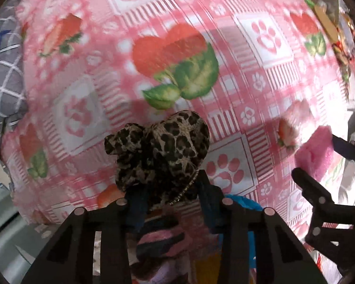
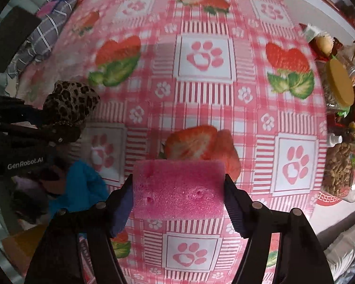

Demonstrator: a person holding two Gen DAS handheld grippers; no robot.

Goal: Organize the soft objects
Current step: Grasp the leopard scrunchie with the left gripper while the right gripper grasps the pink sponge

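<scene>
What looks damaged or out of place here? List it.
The pink sponge clamped in the right gripper has small pits in its face, minor wear. The leopard-print scrunchie sits bunched in the left gripper. Nothing on the strawberry cloth looks spilled.

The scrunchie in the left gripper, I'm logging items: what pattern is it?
Leopard print, tan with dark spots; the scrunchie shows best in the left wrist view.
</scene>
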